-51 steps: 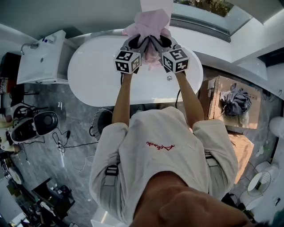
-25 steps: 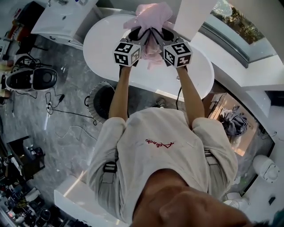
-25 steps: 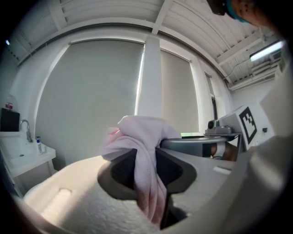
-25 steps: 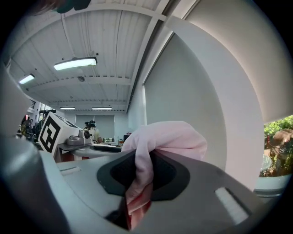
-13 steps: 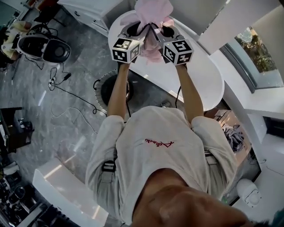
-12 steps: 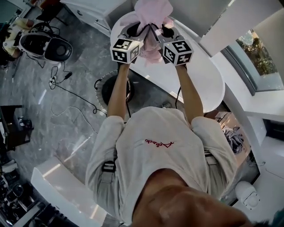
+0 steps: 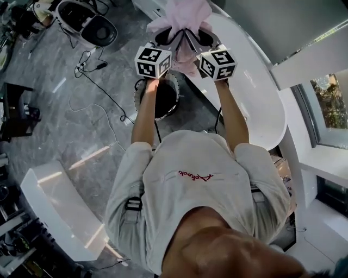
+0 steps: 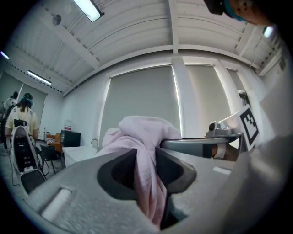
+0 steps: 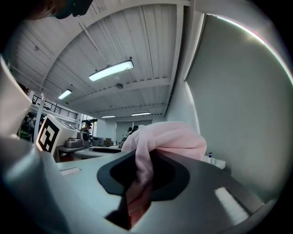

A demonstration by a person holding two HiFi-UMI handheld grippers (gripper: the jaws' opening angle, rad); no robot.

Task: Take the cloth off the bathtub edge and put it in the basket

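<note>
A pink cloth [image 7: 182,16] hangs bunched between both grippers, held out in front of me at arm's length. My left gripper [image 7: 166,38] is shut on its left part and my right gripper [image 7: 197,38] on its right part. In the left gripper view the cloth [image 8: 145,151] runs down through the pinched jaws; the right gripper view shows the cloth [image 9: 169,137] the same way. The round dark basket [image 7: 145,81] with a white lattice rim stands on the floor under my left forearm. The white bathtub [image 7: 255,81] lies to the right.
Grey marble floor with black cables [image 7: 103,92] trailing left of the basket. A black and white machine [image 7: 87,19] sits at the top left, a white bench [image 7: 60,212] at the lower left, a dark stand [image 7: 19,108] at the left edge. People stand far off in both gripper views.
Both grippers have swung left together with the cloth. The bathtub has slid to the right of the view and the basket now lies under the left forearm.
</note>
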